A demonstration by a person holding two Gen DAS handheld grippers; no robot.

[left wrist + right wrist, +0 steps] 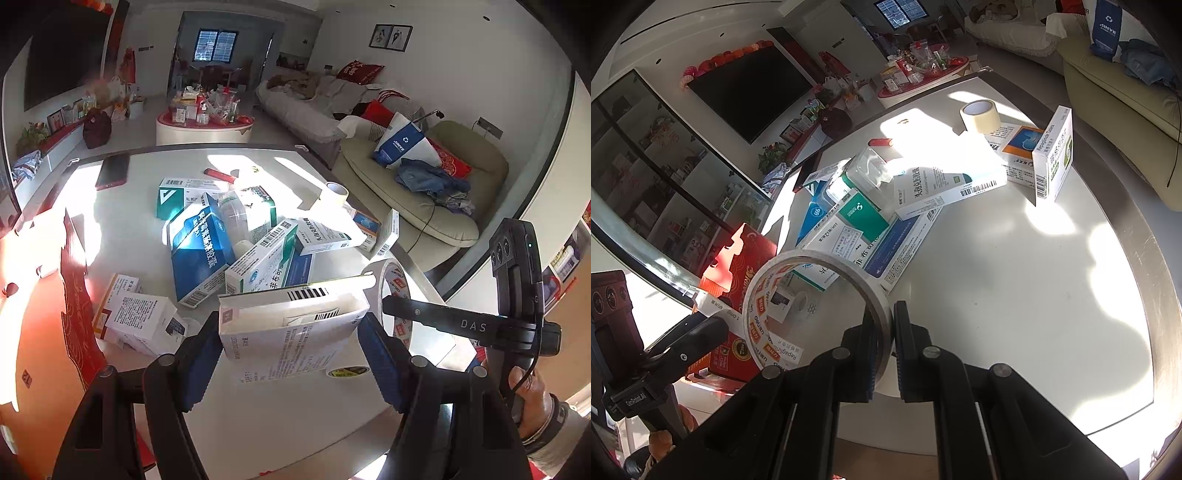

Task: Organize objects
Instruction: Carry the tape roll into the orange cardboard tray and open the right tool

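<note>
My left gripper is shut on a white medicine box with an open top flap, held above the near edge of the white round table. My right gripper is shut on the rim of a clear tape roll with red-labelled core, held upright. In the left wrist view the same tape roll and the right gripper's finger sit just right of the box. A pile of medicine boxes lies mid-table, also in the right wrist view.
A beige tape roll stands at the table's far side beside an upright white box. A red box lies at the table's left edge. A dark phone and red tube lie far back. A sofa is beyond the table.
</note>
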